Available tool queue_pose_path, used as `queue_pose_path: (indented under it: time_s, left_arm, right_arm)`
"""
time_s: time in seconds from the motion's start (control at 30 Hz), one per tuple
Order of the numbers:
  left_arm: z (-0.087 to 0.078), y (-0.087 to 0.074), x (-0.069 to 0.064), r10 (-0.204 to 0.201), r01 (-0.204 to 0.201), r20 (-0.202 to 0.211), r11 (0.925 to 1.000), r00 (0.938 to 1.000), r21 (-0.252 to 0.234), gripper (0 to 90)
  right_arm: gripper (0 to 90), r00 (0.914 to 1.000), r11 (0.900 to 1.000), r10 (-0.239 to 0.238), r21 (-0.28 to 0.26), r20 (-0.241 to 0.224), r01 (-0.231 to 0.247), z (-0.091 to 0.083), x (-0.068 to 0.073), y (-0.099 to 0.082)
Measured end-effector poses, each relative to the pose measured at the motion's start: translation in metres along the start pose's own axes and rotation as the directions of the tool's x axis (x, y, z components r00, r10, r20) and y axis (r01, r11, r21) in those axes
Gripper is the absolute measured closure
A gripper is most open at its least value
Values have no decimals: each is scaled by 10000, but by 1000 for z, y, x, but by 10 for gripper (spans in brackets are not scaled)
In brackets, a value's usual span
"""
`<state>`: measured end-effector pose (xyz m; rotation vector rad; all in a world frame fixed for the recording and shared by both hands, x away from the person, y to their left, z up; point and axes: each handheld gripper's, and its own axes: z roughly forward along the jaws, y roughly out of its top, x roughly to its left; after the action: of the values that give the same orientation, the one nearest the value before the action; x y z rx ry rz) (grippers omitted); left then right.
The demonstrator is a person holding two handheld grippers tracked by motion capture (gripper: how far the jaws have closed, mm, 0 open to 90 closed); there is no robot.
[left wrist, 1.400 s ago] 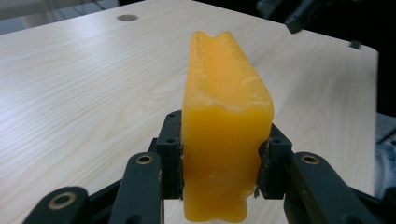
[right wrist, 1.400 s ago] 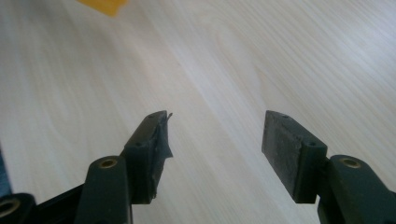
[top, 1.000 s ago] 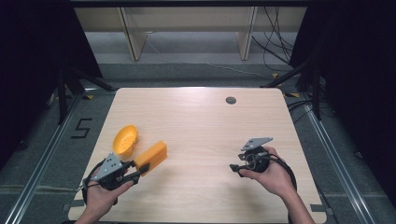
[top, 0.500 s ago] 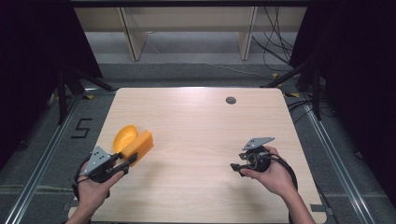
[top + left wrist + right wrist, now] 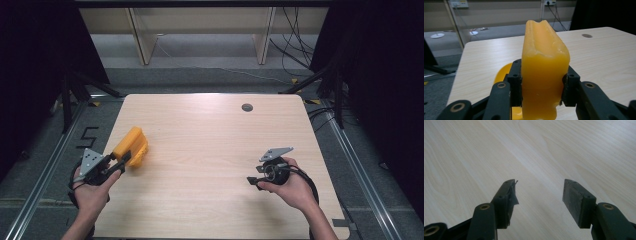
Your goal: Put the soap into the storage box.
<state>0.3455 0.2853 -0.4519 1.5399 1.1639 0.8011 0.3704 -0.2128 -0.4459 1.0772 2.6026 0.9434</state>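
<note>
My left gripper (image 5: 123, 160) is shut on an orange-yellow block (image 5: 130, 144) near the table's left edge. In the left gripper view the block (image 5: 544, 67) stands upright between the jaws of the left gripper (image 5: 541, 82), its grooved top facing up. A yellow round dish (image 5: 502, 73) shows just behind and under the block, mostly hidden by it. My right gripper (image 5: 256, 180) is held low over the table at the right, jaws pointing left. In its own view the right gripper (image 5: 539, 195) is open over bare wood with nothing between the pads.
The light wooden table (image 5: 210, 150) has a dark round hole (image 5: 247, 107) near its far edge. The table's left edge runs close beside the left gripper. Pale shelving legs (image 5: 142, 40) and cables (image 5: 295, 50) lie on the floor beyond the table.
My left gripper has carried the orange block leftward and a little farther from me, so it now covers the yellow dish. The right gripper has stayed in place.
</note>
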Motion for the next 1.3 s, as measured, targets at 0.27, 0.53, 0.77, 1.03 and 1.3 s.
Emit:
queue_pose_path:
  time_s: [0.27, 0.53, 0.77, 1.03, 1.3]
  left_arm:
    - [14, 2, 7, -206, 198, -663, 9997, 9976, -123, 606]
    - [26, -1, 13, -397, 390, -1249, 9992, 9914, -77, 606]
    - [34, -7, 9, -355, 371, -1278, 9993, 9912, 101, 606]
    - [43, -12, 6, -331, 352, -1237, 9993, 9918, 153, 605]
    - [48, -24, 10, -793, 821, -1198, 9965, 9896, 183, 605]
  right_arm:
    - [445, 9997, 9990, -184, -405, 144, 189, 0, -3, 0]
    - [445, 9999, 9998, -123, -141, 2, 123, -1, -3, 0]
    - [441, 9997, 9996, -256, -113, 49, 256, 1, -3, -2]
    - [439, 9999, 10000, 8, 49, -137, -7, 3, 0, -2]
    - [439, 9997, 9999, 70, 144, -230, -67, 4, 2, -3]
